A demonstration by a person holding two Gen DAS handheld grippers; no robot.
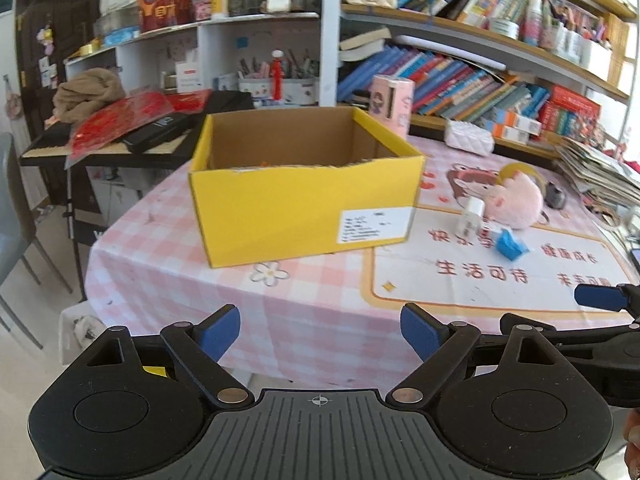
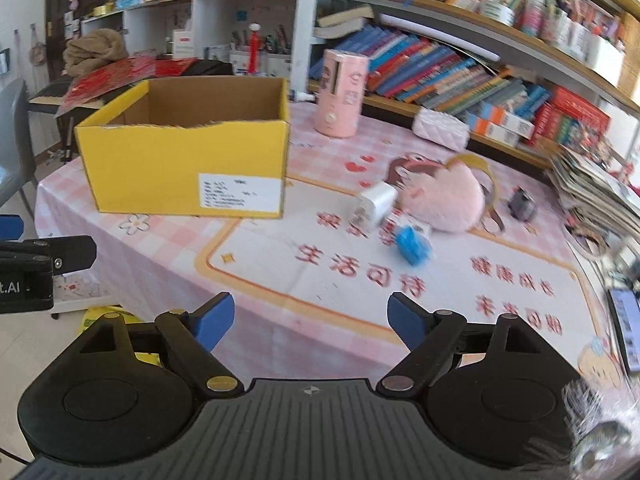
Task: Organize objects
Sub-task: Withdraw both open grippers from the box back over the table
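Note:
An open yellow cardboard box [image 1: 304, 200] [image 2: 184, 160] stands on the pink checked tablecloth. To its right lie a white charger [image 2: 374, 204] [image 1: 472, 218], a blue clip-like piece [image 2: 414, 245] [image 1: 510, 245], a fluffy pink heart pouch [image 2: 444, 196] [image 1: 516, 200] and a small dark object [image 2: 522, 204]. My left gripper [image 1: 322, 334] hovers over the near table edge, open and empty. My right gripper [image 2: 310, 320] is open and empty too, short of the loose items. One blue fingertip [image 1: 600, 297] of the right gripper shows at the left wrist view's right edge.
A pink cylinder [image 2: 340, 94] and a white quilted pouch [image 2: 440, 128] stand behind the items. Bookshelves [image 2: 480, 60] line the back. A stack of magazines [image 2: 596, 192] sits at the right, a phone [image 2: 626, 328] near the table edge. A keyboard stand [image 1: 100, 140] is left of the table.

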